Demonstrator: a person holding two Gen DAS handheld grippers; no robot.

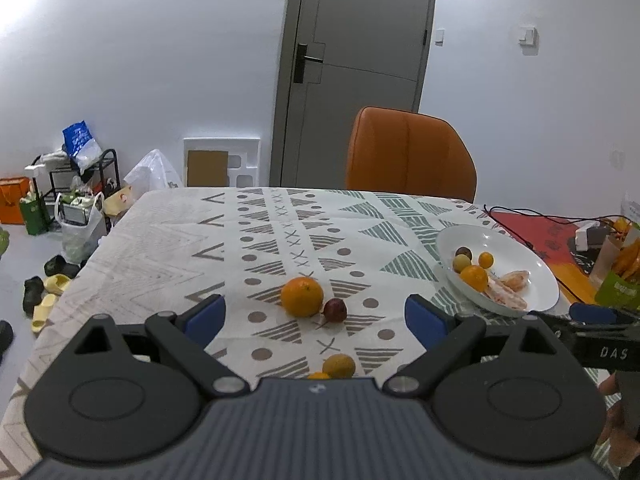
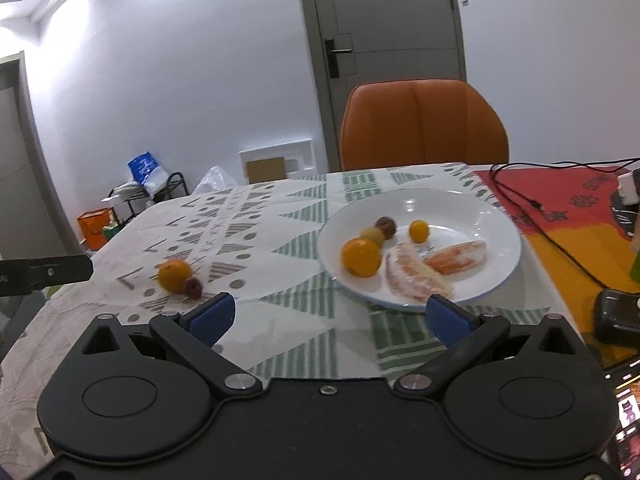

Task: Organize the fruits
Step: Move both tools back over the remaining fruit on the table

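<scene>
- Partly done, judging by the plate point(image 2: 496, 276): already held an orange point(image 2: 361, 257), three small fruits and peeled segments point(image 2: 416, 276).
- Left on the surface point(image 1: 168, 240): big orange point(image 1: 301, 296), red fruit point(image 1: 335, 310), yellow fruit point(image 1: 339, 365), plus another nearly hidden.
- Left gripper point(image 1: 316, 316): jaws spread, empty, facing the big orange.
- Right gripper point(image 2: 329, 314): jaws spread, empty, near the plate.

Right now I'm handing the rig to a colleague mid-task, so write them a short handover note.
Left gripper: open, empty, over the tablecloth.
Right gripper: open, empty, near the white plate.
Done, on the plate: an orange, three small fruits, two peeled citrus segments.
Left on the cloth: large orange touching a dark red fruit; a yellow fruit and an orange one, mostly hidden, close under the left gripper.
</scene>
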